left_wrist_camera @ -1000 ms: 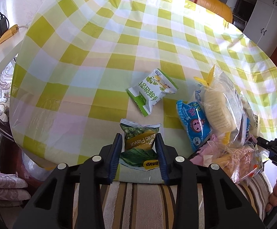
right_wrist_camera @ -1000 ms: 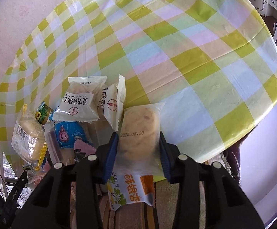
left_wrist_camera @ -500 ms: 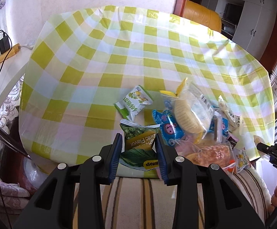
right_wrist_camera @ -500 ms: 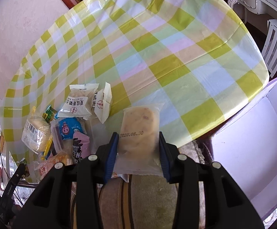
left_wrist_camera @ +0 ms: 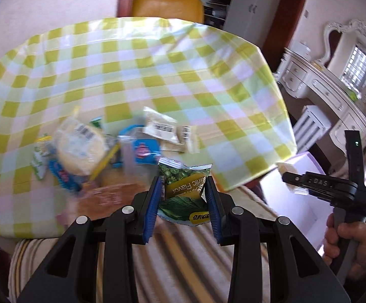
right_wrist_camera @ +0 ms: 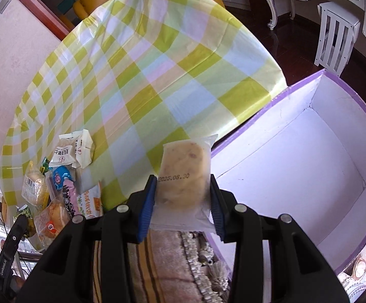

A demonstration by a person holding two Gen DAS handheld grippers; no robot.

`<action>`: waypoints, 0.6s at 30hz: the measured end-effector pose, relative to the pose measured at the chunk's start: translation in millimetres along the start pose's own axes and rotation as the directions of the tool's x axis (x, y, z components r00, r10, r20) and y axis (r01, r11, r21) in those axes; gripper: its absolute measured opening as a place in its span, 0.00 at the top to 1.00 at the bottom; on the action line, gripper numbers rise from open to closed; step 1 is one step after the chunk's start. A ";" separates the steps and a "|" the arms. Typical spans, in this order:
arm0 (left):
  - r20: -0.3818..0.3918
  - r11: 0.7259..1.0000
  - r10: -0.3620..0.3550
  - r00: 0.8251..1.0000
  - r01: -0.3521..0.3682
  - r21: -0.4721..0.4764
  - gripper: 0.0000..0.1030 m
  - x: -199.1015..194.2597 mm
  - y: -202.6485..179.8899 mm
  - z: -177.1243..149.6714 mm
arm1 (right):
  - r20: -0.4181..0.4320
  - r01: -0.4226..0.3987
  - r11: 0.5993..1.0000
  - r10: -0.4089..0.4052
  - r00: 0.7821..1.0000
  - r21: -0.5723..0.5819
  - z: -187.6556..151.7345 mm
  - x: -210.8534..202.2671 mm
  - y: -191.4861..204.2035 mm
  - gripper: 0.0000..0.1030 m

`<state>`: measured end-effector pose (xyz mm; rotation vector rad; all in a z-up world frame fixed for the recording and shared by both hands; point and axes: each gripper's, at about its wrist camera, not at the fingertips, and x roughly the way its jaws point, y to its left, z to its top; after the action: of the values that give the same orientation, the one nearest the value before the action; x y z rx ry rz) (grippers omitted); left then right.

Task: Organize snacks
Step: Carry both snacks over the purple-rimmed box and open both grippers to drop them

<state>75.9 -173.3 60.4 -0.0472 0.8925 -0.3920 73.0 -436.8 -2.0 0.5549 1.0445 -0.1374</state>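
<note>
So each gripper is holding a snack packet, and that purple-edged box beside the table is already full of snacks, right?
Not quite. Each gripper does hold a packet: the left gripper a green packet, the right gripper a clear-wrapped cake. But the purple-edged box is empty, as the right wrist view shows.

The round table is covered by a shiny, smooth yellow-green checked plastic cloth (right_wrist_camera: 157, 75). A clear, glossy plastic wrapper (right_wrist_camera: 185, 176) is seen round the pale cake. The purple-edged white box (right_wrist_camera: 309, 151) looks like matt cardboard. The near striped brown cloth (right_wrist_camera: 157, 265) looks soft and fuzzy.
</note>
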 end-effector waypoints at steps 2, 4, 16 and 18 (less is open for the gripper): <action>-0.040 0.997 -0.066 0.997 0.067 0.043 0.66 15.2 -28.5 4.5 | -0.006 0.002 0.999 -0.002 1.000 0.034 -0.9 -0.9 -16.9 0.61; -0.082 0.989 -0.107 0.991 0.115 0.096 0.66 30.0 -57.4 7.3 | -0.003 0.014 0.998 -0.014 1.000 0.062 -1.7 -2.3 -33.1 0.61; -0.309 0.909 -0.235 0.922 0.321 0.266 0.67 99.0 -187.9 -1.1 | -0.030 0.144 0.958 -0.141 0.990 0.246 -5.2 2.9 -135.8 0.60; -0.331 0.901 -0.241 0.913 0.337 0.273 0.67 106.5 -199.5 -3.5 | -0.040 0.158 0.948 -0.153 0.987 0.275 -8.1 4.0 -149.3 0.60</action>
<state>70.5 -395.5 18.6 0.1884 1.1036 -0.8428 14.3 -559.8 -63.6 0.7275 1.0944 -0.4239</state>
